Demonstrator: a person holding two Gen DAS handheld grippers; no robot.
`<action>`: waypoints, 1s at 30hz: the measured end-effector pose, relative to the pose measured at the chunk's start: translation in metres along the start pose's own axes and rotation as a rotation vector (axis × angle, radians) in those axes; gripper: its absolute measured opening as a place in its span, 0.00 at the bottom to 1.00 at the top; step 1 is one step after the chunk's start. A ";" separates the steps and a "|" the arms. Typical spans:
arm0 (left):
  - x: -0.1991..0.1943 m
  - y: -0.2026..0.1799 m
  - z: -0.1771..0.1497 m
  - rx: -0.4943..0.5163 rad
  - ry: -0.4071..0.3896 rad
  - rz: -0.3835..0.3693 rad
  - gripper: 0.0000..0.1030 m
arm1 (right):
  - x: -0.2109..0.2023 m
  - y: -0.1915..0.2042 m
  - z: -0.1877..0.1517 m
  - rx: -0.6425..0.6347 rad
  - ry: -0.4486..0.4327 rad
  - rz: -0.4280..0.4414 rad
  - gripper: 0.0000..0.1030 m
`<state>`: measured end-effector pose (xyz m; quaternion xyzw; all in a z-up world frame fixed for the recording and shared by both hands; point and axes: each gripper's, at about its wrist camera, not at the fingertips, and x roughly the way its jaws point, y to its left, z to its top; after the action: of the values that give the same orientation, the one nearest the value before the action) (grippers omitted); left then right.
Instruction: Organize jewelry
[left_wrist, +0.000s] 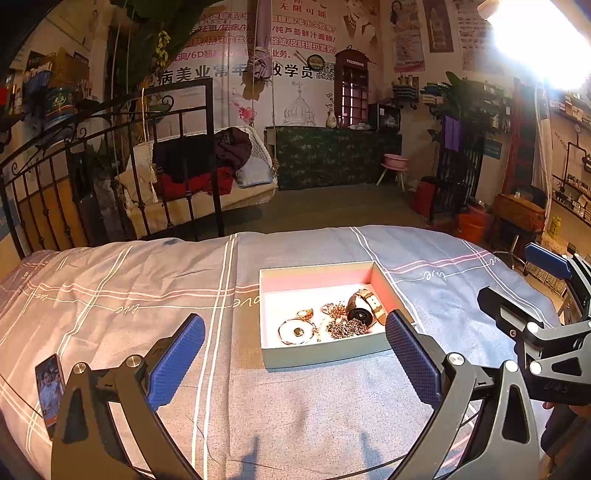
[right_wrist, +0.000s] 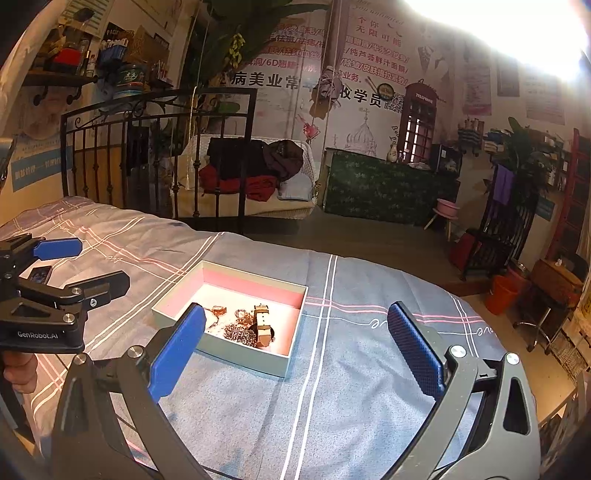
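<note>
Item: box (left_wrist: 325, 356) on bed (left_wrist: 147, 288), holding watch (left_wrist: 364, 306) at 2 o'clock, bangle (left_wrist: 295, 331) at 7 (jewelry appears gathered, unsorted). Left hand-held gripper (left_wrist: 293, 360), right hand-held gripper (right_wrist: 295, 349): both released, empty.

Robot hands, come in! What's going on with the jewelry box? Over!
Left tool open, empty. Right tool open, empty. Jewelry all in the box on the bed. Nothing blocking it.
</note>
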<state>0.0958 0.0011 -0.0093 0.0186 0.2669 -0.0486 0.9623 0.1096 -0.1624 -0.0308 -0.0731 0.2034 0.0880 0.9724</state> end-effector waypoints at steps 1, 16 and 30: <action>0.001 0.000 0.000 -0.002 0.002 -0.001 0.94 | 0.000 -0.001 0.000 -0.002 0.000 0.001 0.94; 0.007 0.001 0.000 0.008 0.022 -0.007 0.93 | 0.000 -0.002 -0.002 -0.011 0.007 0.006 0.95; 0.003 -0.003 0.003 0.049 -0.001 0.033 0.94 | 0.008 -0.004 0.001 -0.021 0.030 -0.003 0.95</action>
<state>0.0996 -0.0020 -0.0081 0.0465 0.2650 -0.0391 0.9623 0.1180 -0.1651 -0.0332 -0.0850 0.2167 0.0878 0.9686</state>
